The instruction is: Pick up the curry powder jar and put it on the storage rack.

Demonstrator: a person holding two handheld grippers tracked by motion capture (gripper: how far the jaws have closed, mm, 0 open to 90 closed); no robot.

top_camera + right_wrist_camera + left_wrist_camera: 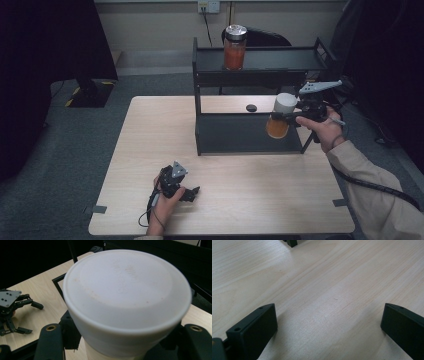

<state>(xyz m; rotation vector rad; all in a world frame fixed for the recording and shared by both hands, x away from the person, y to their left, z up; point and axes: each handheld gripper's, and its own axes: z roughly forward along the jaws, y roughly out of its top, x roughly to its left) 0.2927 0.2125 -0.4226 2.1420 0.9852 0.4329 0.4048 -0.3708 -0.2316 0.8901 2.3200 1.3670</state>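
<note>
Grey carpet and a dark surround are seen around a pale wooden table point(225, 165), on which a black two-tier shelf rack point(250, 132) is set toward the far side. On the rack's upper shelf, well above and to the left of the right gripper as seen from the high view, a glass jar with a silver lid point(235, 47) and reddish contents is stood upright.

A jar with a white lid point(280, 116) and orange contents is held off the table by the right gripper point(295, 116), in front of the rack's lower shelf; the jaws are clamped on it just below the lid, one at each side, as is seen in the right gripper view, where the white lid point(126, 290) is found directly ahead of the jaws and very close.

A small black round object point(251, 107) is seen on the table behind the rack, to the left of the held jar.

The left gripper point(187, 192) is rested on the near part of the table, well apart from the rack. Its jaws are spread wide with bare wood between them.
</note>
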